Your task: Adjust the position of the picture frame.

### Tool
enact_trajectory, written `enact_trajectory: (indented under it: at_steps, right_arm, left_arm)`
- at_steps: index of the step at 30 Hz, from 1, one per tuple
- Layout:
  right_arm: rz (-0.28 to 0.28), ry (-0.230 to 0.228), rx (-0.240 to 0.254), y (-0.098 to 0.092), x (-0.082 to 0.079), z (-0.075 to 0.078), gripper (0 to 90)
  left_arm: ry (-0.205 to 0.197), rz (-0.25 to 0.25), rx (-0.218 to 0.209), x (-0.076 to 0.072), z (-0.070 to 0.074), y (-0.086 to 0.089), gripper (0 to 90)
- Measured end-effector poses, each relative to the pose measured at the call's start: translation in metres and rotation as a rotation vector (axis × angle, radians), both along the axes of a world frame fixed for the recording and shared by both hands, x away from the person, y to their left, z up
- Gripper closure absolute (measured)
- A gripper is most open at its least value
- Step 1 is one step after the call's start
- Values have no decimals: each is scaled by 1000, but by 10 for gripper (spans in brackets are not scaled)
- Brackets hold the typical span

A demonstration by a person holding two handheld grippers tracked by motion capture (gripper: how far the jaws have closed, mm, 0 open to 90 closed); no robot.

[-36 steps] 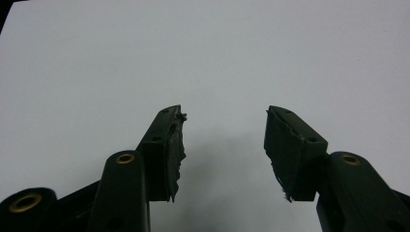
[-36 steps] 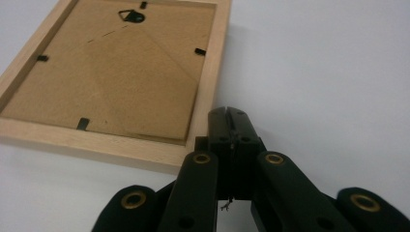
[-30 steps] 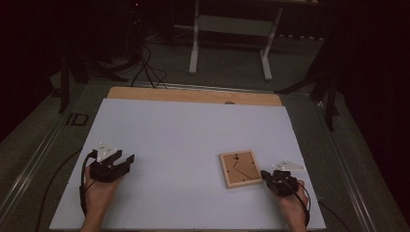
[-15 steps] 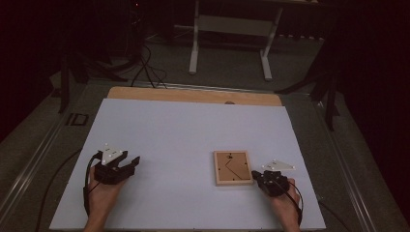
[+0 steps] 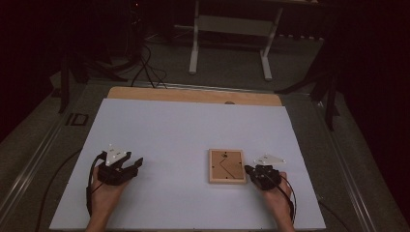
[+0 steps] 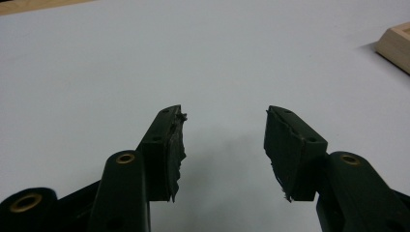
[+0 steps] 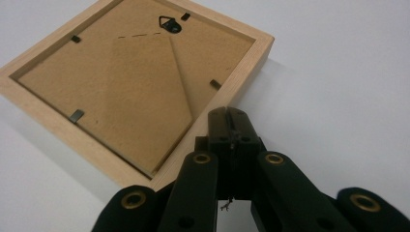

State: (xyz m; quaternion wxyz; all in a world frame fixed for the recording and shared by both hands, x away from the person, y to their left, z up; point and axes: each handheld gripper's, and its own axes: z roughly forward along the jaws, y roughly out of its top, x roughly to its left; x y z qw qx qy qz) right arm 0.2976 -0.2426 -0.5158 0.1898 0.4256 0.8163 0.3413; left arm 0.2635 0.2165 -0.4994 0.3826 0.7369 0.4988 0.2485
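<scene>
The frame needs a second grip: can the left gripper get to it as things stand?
Probably yes: the left gripper is open, with bare table between it and the frame.

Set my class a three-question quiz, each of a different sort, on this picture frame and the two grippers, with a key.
1. True or false: the picture frame lies with its backing board facing up.
2. The right gripper has its jaws: A) wide open, B) shut at the frame's edge, C) clamped around a cable.
3. Fill in: the left gripper has its jaws ____ over the white table.

Key: 1 true. 2 B; whether they touch the frame is unclear. 3 open, nothing between them.
</scene>
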Motion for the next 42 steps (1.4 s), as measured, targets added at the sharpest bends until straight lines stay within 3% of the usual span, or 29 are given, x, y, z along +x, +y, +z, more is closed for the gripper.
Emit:
enact_trajectory:
  at_steps: [10,27,36,42]
  right_arm:
    - [8,7,-4,19,12,0,899]
    - [43,13,9,43,13,-1,899]
    - [83,16,-2,62,17,-1,899]
    - [102,15,12,74,20,-2,898]
  left_arm:
    - [0,-9,2,0,0,-2,483]
    - [-2,-50,15,-1,-1,-13,481]
    - [-9,-115,35,-4,-1,-29,482]
    - [-9,-183,70,-4,-3,-44,499]
